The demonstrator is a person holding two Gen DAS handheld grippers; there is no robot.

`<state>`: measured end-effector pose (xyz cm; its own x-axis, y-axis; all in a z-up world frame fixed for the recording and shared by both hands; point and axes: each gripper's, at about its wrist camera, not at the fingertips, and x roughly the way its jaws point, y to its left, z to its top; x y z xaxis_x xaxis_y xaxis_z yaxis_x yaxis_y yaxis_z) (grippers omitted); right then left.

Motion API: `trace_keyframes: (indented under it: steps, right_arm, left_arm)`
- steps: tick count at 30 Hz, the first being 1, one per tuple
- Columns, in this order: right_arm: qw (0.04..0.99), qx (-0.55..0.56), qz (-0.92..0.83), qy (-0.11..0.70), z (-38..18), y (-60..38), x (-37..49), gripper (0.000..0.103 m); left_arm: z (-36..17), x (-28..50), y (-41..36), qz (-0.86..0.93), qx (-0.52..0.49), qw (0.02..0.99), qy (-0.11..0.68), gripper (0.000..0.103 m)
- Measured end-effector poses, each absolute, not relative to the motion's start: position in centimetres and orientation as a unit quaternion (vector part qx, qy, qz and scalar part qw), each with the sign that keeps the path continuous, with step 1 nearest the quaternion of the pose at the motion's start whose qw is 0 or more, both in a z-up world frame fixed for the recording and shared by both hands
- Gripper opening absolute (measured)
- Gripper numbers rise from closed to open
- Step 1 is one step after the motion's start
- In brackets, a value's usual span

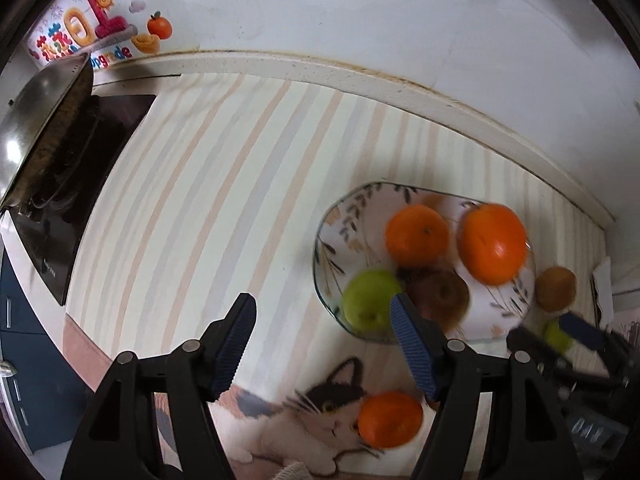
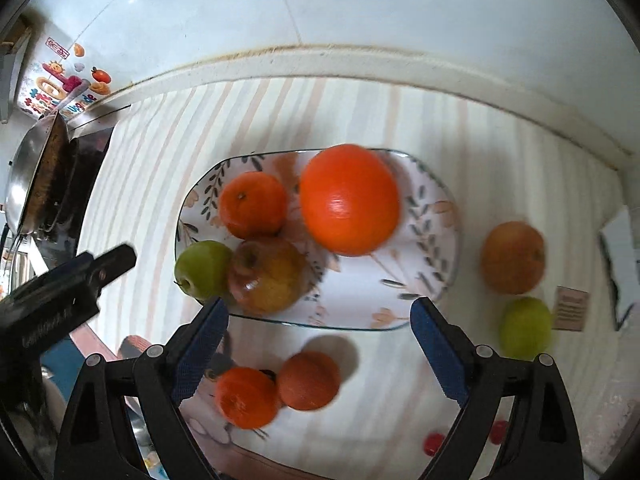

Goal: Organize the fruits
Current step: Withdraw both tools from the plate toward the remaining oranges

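A flowered glass plate (image 2: 448, 280) holds a large orange (image 2: 350, 200), a small orange (image 2: 254, 204), a green apple (image 2: 202, 270) and a red-yellow apple (image 2: 268, 276). My right gripper (image 2: 319, 302) hangs open above the plate's near rim, with nothing between its pads. My left gripper (image 1: 322, 299) is open and empty above the plate's (image 1: 328, 240) left edge, beside the green apple (image 1: 370, 300). On the cloth lie a brownish fruit (image 2: 514, 258), a green fruit (image 2: 526, 328) and two oranges (image 2: 246, 398) (image 2: 308, 380).
A steel wok (image 1: 36, 128) sits on a black stove (image 1: 60, 208) at the left. A raised white ledge (image 1: 400, 88) and the wall close off the back. Papers (image 2: 620, 256) lie at the right, and small red bits (image 2: 434, 442) lie near the front.
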<state>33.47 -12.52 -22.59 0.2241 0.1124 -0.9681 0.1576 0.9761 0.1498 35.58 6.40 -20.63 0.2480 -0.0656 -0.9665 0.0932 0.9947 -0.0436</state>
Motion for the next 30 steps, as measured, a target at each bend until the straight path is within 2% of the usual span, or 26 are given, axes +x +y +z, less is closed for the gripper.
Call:
trace_keyframes:
  steps: [18,30]
  right_arm:
    - [0.835,0.096,-0.027,0.541,-11.4,-14.7,24.7,0.095]
    - [0.861,0.083,-0.039,0.501,-7.0,-14.9,20.7,0.095]
  left_arm:
    - [-10.6,27.0,4.5,-0.095,0.012,0.845,0.526,0.068]
    - [-8.2,24.1,3.6,-0.111,0.022,0.864,0.490,0.068]
